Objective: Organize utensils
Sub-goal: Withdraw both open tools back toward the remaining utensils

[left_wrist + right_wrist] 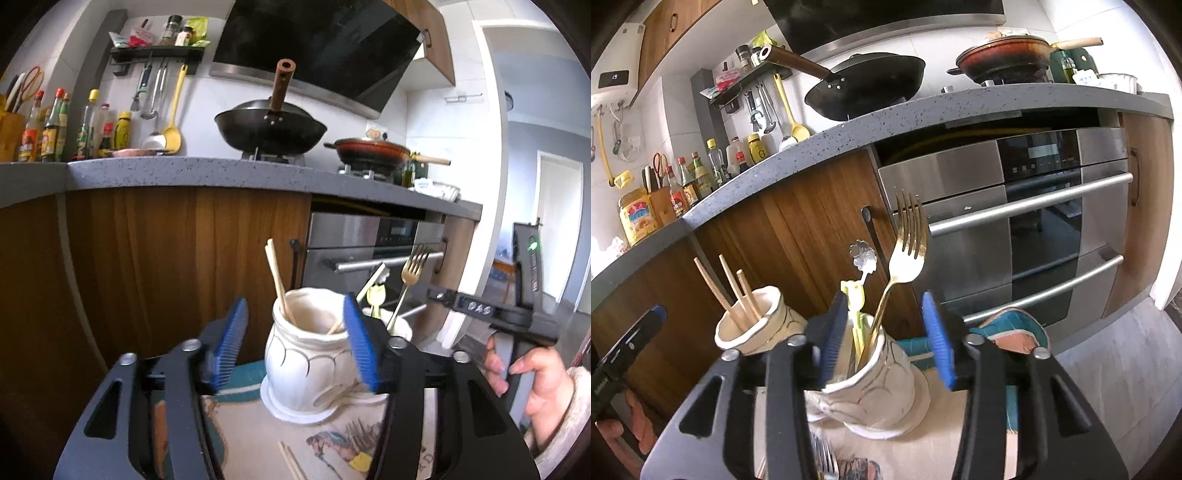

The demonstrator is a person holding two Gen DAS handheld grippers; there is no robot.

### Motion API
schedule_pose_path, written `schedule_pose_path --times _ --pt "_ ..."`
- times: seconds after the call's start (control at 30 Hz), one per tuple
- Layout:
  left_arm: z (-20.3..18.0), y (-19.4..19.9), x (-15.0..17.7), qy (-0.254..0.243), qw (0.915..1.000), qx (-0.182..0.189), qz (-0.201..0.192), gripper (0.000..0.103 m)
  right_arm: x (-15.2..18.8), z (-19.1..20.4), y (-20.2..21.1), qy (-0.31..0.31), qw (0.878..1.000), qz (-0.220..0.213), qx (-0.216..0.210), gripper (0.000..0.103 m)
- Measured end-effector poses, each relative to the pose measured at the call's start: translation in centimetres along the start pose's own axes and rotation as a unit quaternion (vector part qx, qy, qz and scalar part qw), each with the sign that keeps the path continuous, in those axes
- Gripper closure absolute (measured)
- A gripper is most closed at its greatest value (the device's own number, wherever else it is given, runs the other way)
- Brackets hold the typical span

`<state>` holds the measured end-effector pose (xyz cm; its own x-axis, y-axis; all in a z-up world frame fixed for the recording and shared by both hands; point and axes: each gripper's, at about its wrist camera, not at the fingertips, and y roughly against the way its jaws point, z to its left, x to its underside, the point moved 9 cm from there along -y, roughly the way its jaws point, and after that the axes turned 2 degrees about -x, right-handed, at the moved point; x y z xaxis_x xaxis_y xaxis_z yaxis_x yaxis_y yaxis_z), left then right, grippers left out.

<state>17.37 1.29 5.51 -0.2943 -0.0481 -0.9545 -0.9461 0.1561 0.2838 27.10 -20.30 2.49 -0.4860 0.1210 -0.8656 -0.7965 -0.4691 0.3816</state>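
Observation:
Two white ceramic holders stand on a patterned cloth. The left holder (306,354) (750,325) holds wooden chopsticks (279,284) (733,293). The right holder (875,391) (399,325) holds a gold fork (905,251) (412,269), a yellow utensil (855,314) and a silver flower-ended one (864,256). My left gripper (295,343) is open and empty, its jaws either side of the left holder. My right gripper (882,343) is open and empty around the right holder's rim. Loose chopsticks (291,461) lie on the cloth; silver forks (823,458) lie near the right gripper.
A wooden cabinet (166,266) and a steel oven (1015,221) stand just behind the holders. A grey counter (221,171) above carries a black wok (269,129), a red pan (373,149) and sauce bottles (55,129). A teal item (1008,328) lies to the right.

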Motion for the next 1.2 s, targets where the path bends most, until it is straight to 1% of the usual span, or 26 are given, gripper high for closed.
schedule_pose_path --times 0.03,0.1,0.13,0.17,0.2,0.23,0.27,0.3,0.33,0.47,0.63,0.7,0.8,0.9,1.07,1.2 --pt "0.1 0.2 0.1 0.001 1.0 -0.003 0.002 0.025 0.1 0.0 0.3 0.001 1.0 0.001 0.003 0.052" --pt "0.2 0.5 0.5 0.005 1.0 -0.004 0.007 0.024 0.6 0.2 1.4 0.005 1.0 0.001 0.006 0.041" --pt "0.3 0.7 0.8 0.006 0.9999 -0.007 0.014 0.023 0.9 0.2 1.9 0.007 1.0 0.002 0.008 0.039" --pt "0.4 0.8 1.1 0.007 0.9997 -0.011 0.02 0.022 1.1 0.3 2.3 0.008 1.0 0.002 0.009 0.031" --pt "0.5 1.0 1.3 0.007 0.9996 -0.015 0.024 0.017 1.5 0.3 3.0 0.009 1.0 0.002 0.01 0.023" --pt "0.7 1.3 1.5 0.006 0.9994 -0.022 0.027 0.013 1.7 0.4 3.3 0.009 1.0 0.003 0.009 0.019" --pt "0.9 1.6 1.7 0.007 0.9992 -0.028 0.027 0.01 2.1 0.4 3.8 0.009 1.0 0.004 0.007 0.013" --pt "1.1 1.9 1.8 0.009 0.9991 -0.032 0.026 0.009 2.4 0.4 4.2 0.009 1.0 0.005 0.01 0.008" --pt "1.3 2.3 2.2 0.01 0.9989 -0.035 0.03 0.009 2.8 0.4 4.6 0.011 1.0 0.006 0.015 0.006" --pt "2.1 2.7 3.7 0.008 0.9969 -0.053 0.057 0.007 4.5 0.3 5.5 0.019 0.999 0.02 0.026 0.005" --pt "2.9 2.4 7.5 0.0 0.9893 -0.078 0.124 0.007 6.8 0.8 6.1 0.031 0.998 0.044 0.027 0.005" --pt "3.0 2.2 9.3 -0.001 0.9848 -0.08 0.154 0.007 7.4 1.0 6.1 0.036 0.998 0.054 0.026 0.005" --pt "3.0 1.7 12.4 -0.008 0.9741 -0.096 0.204 0.007 8.4 1.4 6.3 0.044 0.997 0.064 0.023 0.005" --pt "2.9 1.6 14.7 -0.012 0.9654 -0.103 0.24 0.007 9.1 1.6 6.4 0.054 0.996 0.069 0.023 0.005" --pt "2.3 1.3 16.7 -0.016 0.9564 -0.102 0.273 0.007 10.1 1.5 6.1 0.054 0.995 0.082 0.021 0.005" --pt "2.0 1.1 17.8 -0.035 0.9497 -0.11 0.291 0.008 11.0 1.5 5.8 0.055 0.994 0.092 0.02 0.005"
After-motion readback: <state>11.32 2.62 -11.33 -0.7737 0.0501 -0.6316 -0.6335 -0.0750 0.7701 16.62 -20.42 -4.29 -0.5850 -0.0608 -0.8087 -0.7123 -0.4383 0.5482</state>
